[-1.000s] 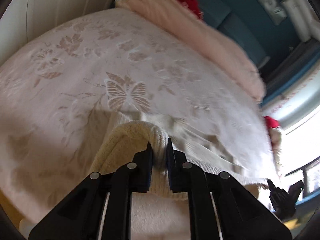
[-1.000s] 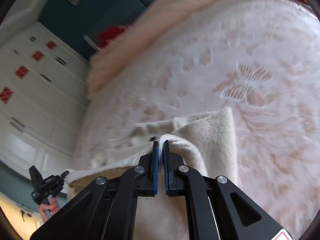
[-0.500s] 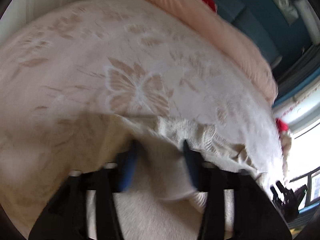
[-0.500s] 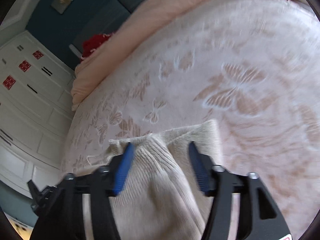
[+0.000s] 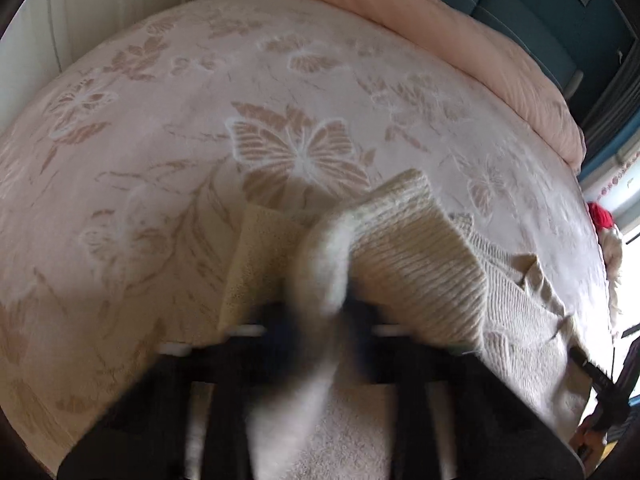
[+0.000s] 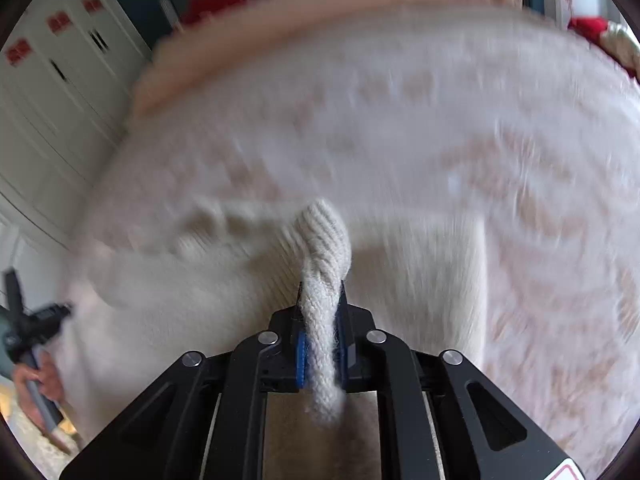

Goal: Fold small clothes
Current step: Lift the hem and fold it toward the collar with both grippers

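Note:
A cream knit garment lies bunched on the butterfly-patterned bedspread. In the left wrist view my left gripper is blurred and its jaws are closing, with a raised fold of the knit pinched between them. In the right wrist view the same garment spreads to the left over the bedspread. My right gripper is also closing, and its blue pads press on a ribbed fold that stands up between them.
A folded pink duvet lies along the far side of the bed. White wardrobe doors stand to the left. A hand holds the other gripper at the bed's near left edge. A red item sits at the right edge.
Both grippers let go of the garment, opened wide, then closed again on new folds of the knit. The left one sank nearer the bed; the right one shifted and rolled.

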Action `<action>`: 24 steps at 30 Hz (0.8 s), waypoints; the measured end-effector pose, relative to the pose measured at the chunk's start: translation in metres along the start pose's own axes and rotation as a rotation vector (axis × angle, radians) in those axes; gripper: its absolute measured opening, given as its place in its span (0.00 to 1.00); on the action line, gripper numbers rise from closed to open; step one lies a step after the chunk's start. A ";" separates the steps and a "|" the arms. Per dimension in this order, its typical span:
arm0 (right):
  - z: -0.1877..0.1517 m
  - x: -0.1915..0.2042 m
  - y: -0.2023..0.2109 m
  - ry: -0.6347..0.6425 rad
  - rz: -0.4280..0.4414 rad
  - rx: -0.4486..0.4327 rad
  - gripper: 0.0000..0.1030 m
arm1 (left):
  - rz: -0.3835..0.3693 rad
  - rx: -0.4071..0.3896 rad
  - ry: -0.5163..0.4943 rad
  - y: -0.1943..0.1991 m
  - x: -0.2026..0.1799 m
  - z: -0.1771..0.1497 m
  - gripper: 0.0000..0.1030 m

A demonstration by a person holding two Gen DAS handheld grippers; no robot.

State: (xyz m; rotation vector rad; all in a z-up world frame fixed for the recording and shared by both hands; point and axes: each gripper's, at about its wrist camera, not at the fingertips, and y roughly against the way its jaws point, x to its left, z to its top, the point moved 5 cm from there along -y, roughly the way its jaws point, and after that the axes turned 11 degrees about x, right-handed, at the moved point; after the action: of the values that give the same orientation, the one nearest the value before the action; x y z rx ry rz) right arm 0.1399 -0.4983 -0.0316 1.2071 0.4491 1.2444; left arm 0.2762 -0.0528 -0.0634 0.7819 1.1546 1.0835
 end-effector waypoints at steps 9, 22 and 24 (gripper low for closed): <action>0.006 -0.052 -0.041 -0.066 -0.160 0.077 0.15 | 0.064 0.003 0.029 -0.018 0.010 0.011 0.13; 0.013 -0.029 -0.046 -0.036 -0.126 0.097 0.07 | 0.028 -0.058 -0.052 0.001 -0.009 0.032 0.49; 0.022 -0.025 -0.036 -0.079 -0.100 0.051 0.07 | 0.020 0.001 -0.060 -0.016 -0.015 0.039 0.08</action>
State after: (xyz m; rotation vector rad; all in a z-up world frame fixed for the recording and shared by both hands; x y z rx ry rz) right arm 0.1663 -0.5256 -0.0627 1.2573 0.4798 1.1022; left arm 0.3170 -0.0703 -0.0631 0.8235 1.0987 1.0686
